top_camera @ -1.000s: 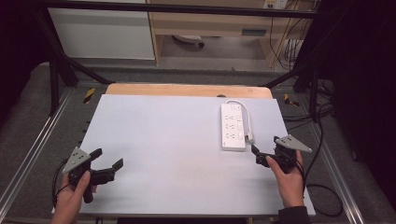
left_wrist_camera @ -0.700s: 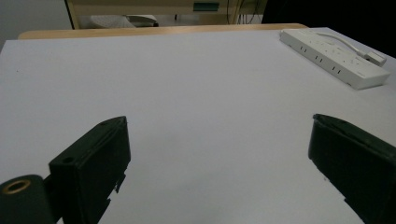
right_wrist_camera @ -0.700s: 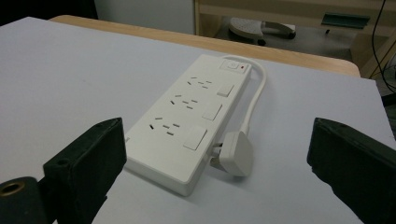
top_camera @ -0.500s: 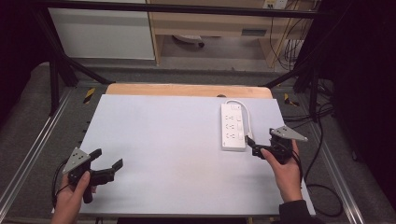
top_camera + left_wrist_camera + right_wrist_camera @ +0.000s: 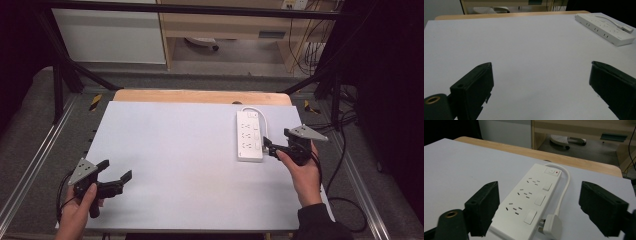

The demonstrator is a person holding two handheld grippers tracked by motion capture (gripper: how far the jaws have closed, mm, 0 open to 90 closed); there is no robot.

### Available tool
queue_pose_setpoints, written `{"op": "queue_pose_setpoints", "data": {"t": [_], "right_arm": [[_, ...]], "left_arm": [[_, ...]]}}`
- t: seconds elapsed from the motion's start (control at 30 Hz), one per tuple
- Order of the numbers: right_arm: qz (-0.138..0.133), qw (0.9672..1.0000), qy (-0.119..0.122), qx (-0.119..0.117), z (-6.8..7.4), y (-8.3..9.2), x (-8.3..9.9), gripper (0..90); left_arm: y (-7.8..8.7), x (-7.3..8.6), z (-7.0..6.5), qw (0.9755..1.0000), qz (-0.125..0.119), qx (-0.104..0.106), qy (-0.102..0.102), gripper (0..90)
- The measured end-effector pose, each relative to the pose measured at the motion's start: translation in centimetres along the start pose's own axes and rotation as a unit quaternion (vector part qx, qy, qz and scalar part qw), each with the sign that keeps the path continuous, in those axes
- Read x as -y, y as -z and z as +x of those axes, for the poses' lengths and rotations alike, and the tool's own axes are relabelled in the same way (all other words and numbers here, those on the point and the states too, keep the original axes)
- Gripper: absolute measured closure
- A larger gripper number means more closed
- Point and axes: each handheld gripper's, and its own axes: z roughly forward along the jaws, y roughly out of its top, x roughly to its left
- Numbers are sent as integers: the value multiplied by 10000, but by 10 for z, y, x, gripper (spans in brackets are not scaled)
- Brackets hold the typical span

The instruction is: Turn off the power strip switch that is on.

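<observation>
Okay: high view, right gripper (image 5: 267,146) at power strip (image 5: 249,136)'s 3 o'clock edge, jaws wide but just been closing, nothing held. Left gripper (image 5: 540,82) view: gaping, empty; bare table (image 5: 524,45) ahead, strip at 2 o'clock. Right gripper view: strip's plug (image 5: 551,227) between jaws, untouched.

Black grippers (image 5: 120,181), grey plates, seemingly dark sleeve (image 5: 315,222).

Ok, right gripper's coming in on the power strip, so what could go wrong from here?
The right gripper is open, its jaws just closing a little, with nothing pinched yet. The power strip looks wide for them, so a grip across it may slip or just push it along the table. The plug lies loose right beside the strip's near end, and its cable loops alongside; a jaw could catch either instead. The left gripper is far off, not steadying anything.
</observation>
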Motion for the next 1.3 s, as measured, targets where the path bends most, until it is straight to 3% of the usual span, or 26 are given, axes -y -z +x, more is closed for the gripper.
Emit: {"op": "queue_pose_setpoints", "data": {"t": [0.2, 0.3, 0.7, 0.87, 1.3], "right_arm": [[-108, 9999, 96, 83, -2, -4, -12, 300], [-191, 9998, 72, 45, -5, -5, -18, 435], [-295, 9992, 274, 59, -11, -11, -27, 730], [-412, 9987, 290, 91, -15, -15, -30, 810], [-508, 9978, 397, 183, -21, -27, -38, 890]], "left_arm": [[-1, 1, 1, 10000, 8, -4, 8, 54], [0, 1, 1, 10000, -4, -24, 27, 54], [-1, 1, 1, 10000, 31, -15, -9, 55], [-1, 1, 0, 10000, 33, -17, -31, 54], [-1, 1, 0, 10000, 32, -12, -43, 55]]}}
